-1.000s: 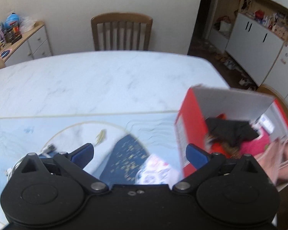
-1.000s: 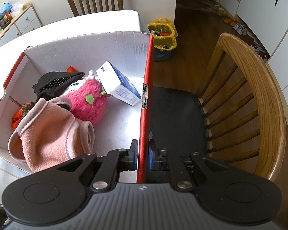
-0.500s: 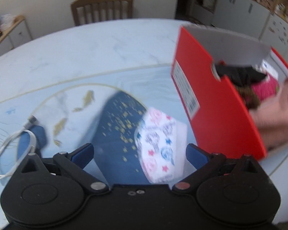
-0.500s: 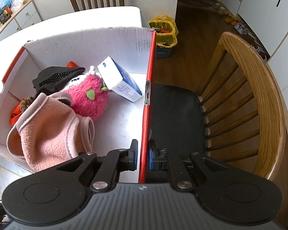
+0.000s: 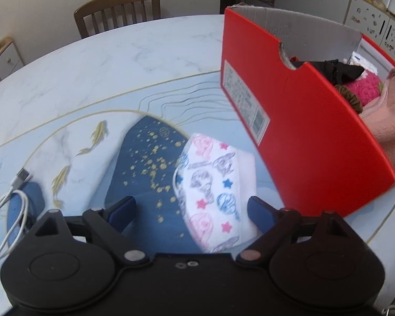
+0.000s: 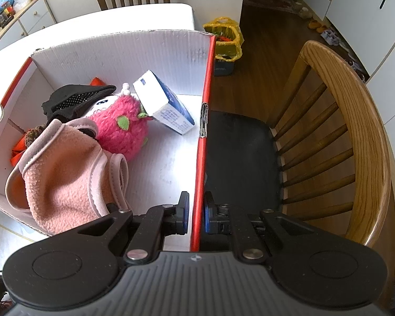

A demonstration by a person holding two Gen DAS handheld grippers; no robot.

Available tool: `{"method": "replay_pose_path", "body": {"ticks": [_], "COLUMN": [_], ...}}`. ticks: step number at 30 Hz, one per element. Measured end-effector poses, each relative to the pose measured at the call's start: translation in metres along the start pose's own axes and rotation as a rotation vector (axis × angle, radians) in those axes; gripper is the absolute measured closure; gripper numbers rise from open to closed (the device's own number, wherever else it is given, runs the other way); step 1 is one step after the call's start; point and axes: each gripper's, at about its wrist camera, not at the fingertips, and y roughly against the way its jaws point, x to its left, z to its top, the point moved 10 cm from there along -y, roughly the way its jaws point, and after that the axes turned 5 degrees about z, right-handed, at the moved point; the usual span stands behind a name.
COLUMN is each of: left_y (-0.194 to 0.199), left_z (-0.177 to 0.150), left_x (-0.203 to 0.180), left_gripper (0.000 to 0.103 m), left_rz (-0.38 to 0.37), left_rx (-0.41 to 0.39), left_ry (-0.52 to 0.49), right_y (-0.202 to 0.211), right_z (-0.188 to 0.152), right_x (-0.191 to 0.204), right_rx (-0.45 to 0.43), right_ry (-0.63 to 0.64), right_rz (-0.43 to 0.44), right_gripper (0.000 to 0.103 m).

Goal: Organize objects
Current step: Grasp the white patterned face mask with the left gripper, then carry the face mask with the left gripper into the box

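Note:
A red cardboard box (image 5: 305,121) stands on the table; its white inside shows in the right wrist view (image 6: 168,163). It holds a pink fleece garment (image 6: 65,171), a pink plush toy (image 6: 121,131), a black glove (image 6: 73,100) and a white-and-blue carton (image 6: 163,102). My right gripper (image 6: 196,212) is shut on the box's right wall. A white patterned face mask (image 5: 216,192) lies on the table left of the box. My left gripper (image 5: 192,209) is open, just above the mask, its fingers on either side.
A white USB cable (image 5: 10,205) lies at the table's left. Wooden chairs stand behind the table (image 5: 118,10) and right of the box (image 6: 342,137). A yellow bag (image 6: 225,39) sits on the floor. White cabinets (image 6: 360,8) line the right wall.
My left gripper has swung down and right toward the mask, which now sits between its open fingers. The right gripper stays shut on the box wall; the box shifted slightly.

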Motion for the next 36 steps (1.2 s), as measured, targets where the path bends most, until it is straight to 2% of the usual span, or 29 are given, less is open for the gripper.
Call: {"method": "replay_pose_path", "body": {"ticks": [5,12,15,18,22,30,36], "left_y": [-0.005,-0.004,-0.004,-0.003,-0.002,0.009,0.026], "left_z": [0.007,0.017,0.018,0.019,0.018,0.022,0.032], "left_x": [0.002,-0.012,-0.013,-0.015,-0.021,-0.01,0.015], "left_gripper": [0.02,0.052,0.057,0.084,0.097,0.098,0.098], "left_rz": [-0.023,-0.065,-0.07,-0.097,-0.095,-0.051,0.001], "left_rx": [-0.004,-0.021,-0.019,-0.023,-0.023,-0.007,-0.01], "left_ry": [0.028,-0.032,-0.048,-0.052,-0.071,-0.036,0.044], "right_y": [-0.001,-0.003,-0.002,-0.003,-0.003,-0.001,0.0], "right_z": [0.0,0.0,0.0,0.0,0.0,0.001,0.002], "right_x": [0.001,0.0,0.0,0.0,0.0,0.001,0.001], "right_rx": [0.003,0.004,0.005,0.005,0.005,-0.004,-0.025], "right_ry": [-0.001,-0.006,-0.008,-0.009,-0.01,-0.008,0.005], "right_rz": [-0.003,-0.005,-0.006,-0.005,-0.006,-0.005,-0.004], "right_gripper": [0.092,0.092,0.092,0.092,0.092,0.092,0.093]}}
